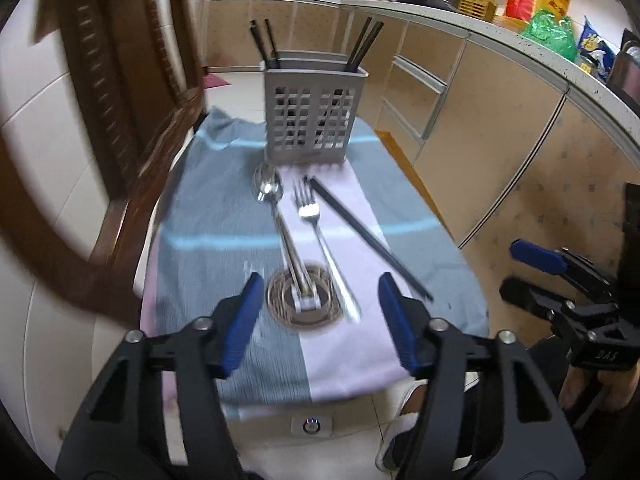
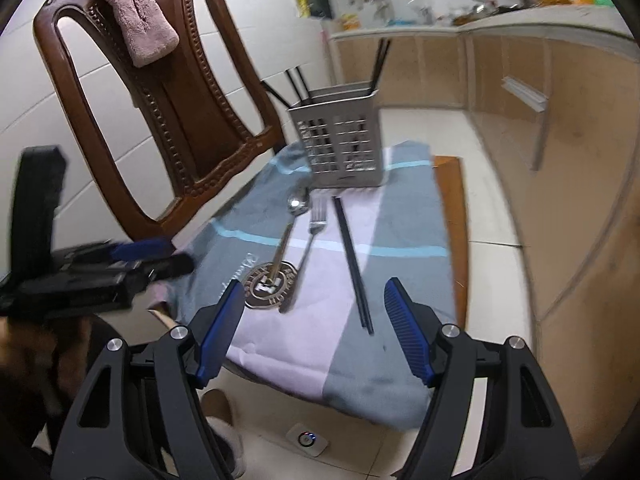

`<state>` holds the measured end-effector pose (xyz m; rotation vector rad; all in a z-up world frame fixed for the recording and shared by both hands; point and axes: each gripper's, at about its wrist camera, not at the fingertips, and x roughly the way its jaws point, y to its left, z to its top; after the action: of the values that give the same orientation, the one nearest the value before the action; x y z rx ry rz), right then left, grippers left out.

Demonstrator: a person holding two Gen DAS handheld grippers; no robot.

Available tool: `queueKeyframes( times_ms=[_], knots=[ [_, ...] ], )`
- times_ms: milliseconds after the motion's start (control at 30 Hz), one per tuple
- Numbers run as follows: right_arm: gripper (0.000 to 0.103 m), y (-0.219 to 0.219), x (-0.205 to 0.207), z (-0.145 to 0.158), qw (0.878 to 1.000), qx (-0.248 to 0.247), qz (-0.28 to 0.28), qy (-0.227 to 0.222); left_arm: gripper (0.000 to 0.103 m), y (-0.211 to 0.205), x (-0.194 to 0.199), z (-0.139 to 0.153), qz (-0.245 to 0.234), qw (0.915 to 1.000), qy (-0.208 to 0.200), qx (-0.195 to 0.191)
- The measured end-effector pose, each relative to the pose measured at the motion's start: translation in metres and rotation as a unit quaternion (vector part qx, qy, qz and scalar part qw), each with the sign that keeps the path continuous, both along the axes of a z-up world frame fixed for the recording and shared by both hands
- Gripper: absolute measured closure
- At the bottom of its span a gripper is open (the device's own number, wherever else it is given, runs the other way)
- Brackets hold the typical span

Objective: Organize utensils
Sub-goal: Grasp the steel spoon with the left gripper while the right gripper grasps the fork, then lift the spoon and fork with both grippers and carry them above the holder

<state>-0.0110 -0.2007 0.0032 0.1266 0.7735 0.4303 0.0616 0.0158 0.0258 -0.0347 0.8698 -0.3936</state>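
Judging by what stands in the grey slotted holder [image 1: 315, 114], the sorting is partly done: dark chopsticks already lean out of its left [image 1: 264, 42] and right [image 1: 364, 42] ends, while three items still lie on the cloth [image 1: 224, 216].

Going left to right ahead of the left gripper [image 1: 320, 312], whose blue pads are spread with nothing between them: the spoon [image 1: 280, 216] runs straight out from between its fingers, bowl toward the holder; the fork [image 1: 320, 236] lies just beside it; the loose pair of chopsticks [image 1: 368, 236] slants off toward its right finger. The right gripper [image 2: 316, 328] is also spread and empty, with that pair ending between its fingers.

For room: a wooden chair [image 2: 168, 120] stands close on the left, its back rising above the cloth, so that side is tight. The cloth's near edge sits right under both grippers. To the right the floor is open as far as the cabinets [image 1: 500, 128], the freer side to swing through
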Motion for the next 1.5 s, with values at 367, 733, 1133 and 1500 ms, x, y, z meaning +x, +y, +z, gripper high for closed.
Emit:
queueKeyframes(
  times_ms=[367,733,1133,1500],
  knots=[
    [0.055,0.007,0.154,-0.038,0.983,0.010,0.175,0.053,0.069,-0.003,0.151,-0.052,-0.056,0.9973,0.035,0.031],
    [0.057,0.036,0.232,-0.085,0.967,0.020,0.236,0.097,0.072,-0.005,0.219,-0.095,-0.039,0.9962,0.067,0.039],
    [0.062,0.056,0.268,-0.109,0.948,0.035,0.282,0.144,0.075,-0.007,0.245,-0.120,-0.052,0.9936,0.100,0.010],
    [0.099,0.073,0.277,-0.123,0.933,0.054,0.299,0.190,0.099,-0.016,0.253,-0.117,-0.077,0.9924,0.095,-0.013]
  ],
)
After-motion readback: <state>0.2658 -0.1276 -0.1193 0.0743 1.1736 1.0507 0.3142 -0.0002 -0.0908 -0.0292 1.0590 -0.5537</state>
